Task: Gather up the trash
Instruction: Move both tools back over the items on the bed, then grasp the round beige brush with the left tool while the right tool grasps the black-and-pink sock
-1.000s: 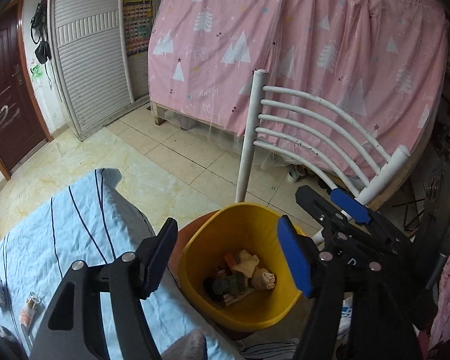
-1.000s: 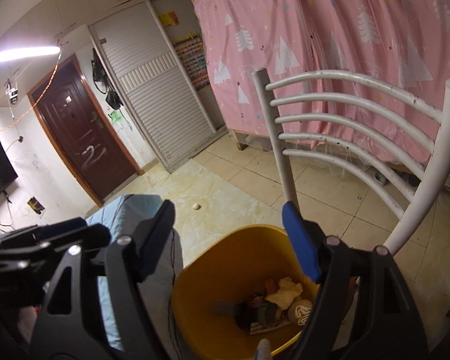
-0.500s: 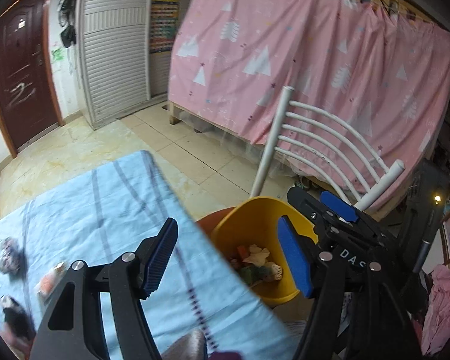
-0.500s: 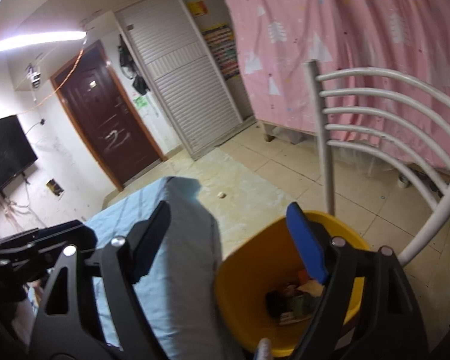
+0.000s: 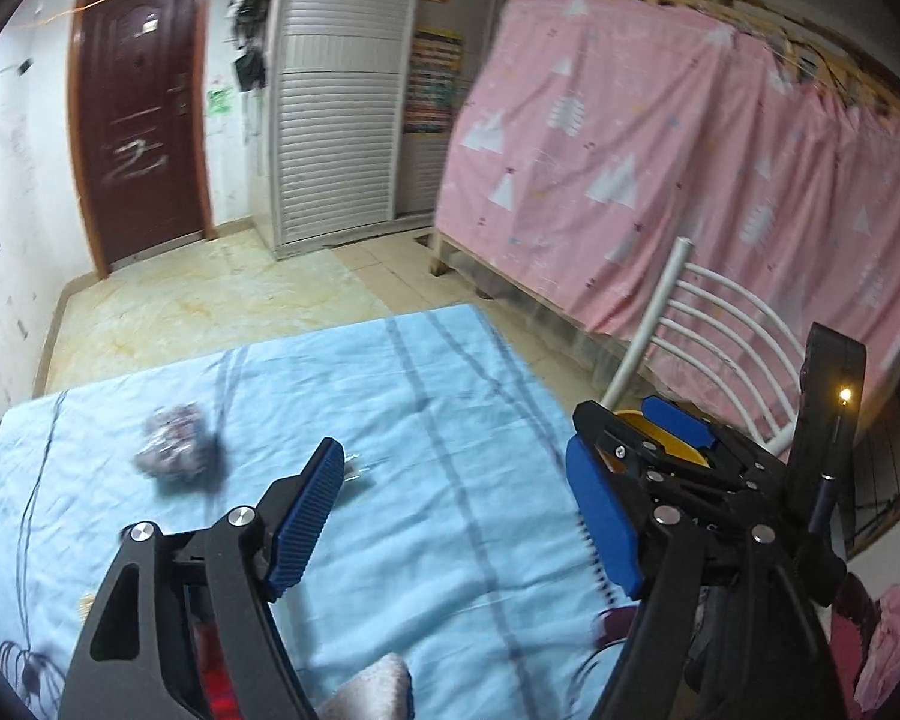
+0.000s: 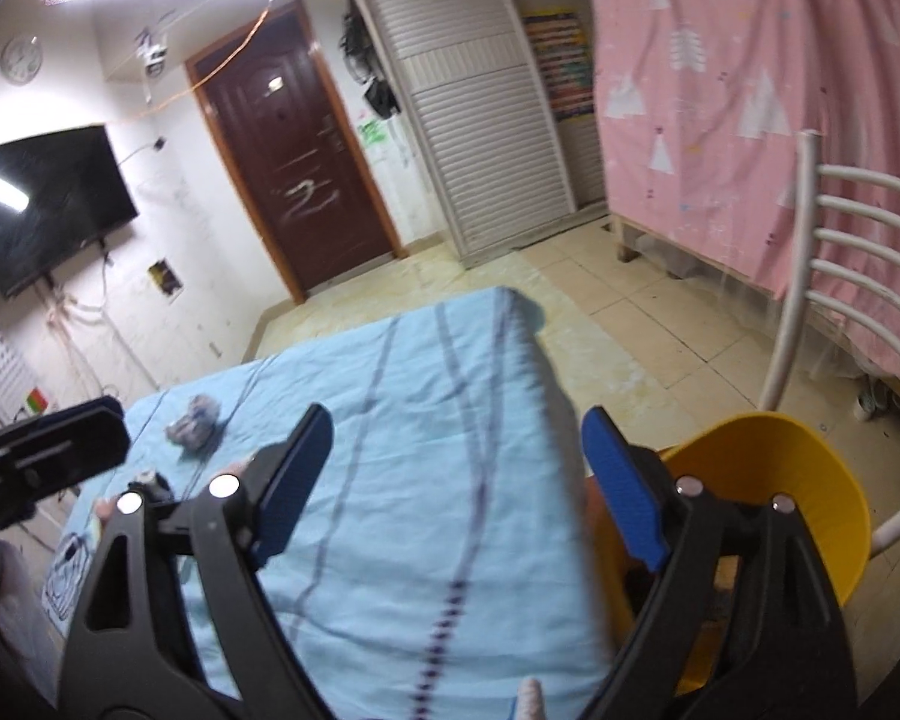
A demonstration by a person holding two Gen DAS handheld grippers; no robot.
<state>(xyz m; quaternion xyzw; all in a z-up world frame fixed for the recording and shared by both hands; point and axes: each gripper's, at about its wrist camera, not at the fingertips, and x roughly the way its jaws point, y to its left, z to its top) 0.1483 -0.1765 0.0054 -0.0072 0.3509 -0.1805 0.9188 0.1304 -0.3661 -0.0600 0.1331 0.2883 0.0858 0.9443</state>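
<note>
Both sets of jaws stand wide apart and hold nothing. The left gripper (image 5: 450, 516) hovers over the bench (image 5: 426, 396), which is covered by a light blue striped cloth. The right gripper (image 6: 456, 480) hangs over the bench's right edge, next to the bin (image 6: 810, 468).

Task item: a crumpled wad (image 5: 177, 456) of greyish, speckled material lies on the cloth ahead and to the left of the left gripper, apart from its fingers. A small clear scrap (image 5: 354, 474) lies just beside the left finger's tip. More small bits lie near the bench's near left corner; motion blur prevents identification.

Handling, by judgement:
- The wad looks light and soft, and likely compresses under load. Close across its middle, at the widest part, so the pads bite into the bulk and not a loose fold.
- It is unlikely to be fragile. Firm closure appears safe.
- The cloth is loose and wrinkled. Keep the pads above it to avoid pinching the fabric with the wad.
- The scrap appears thin and slippery. Take it by a raised edge.

The yellow bin stands to the right of the bench, against a white chair (image 6: 804, 276).
</note>
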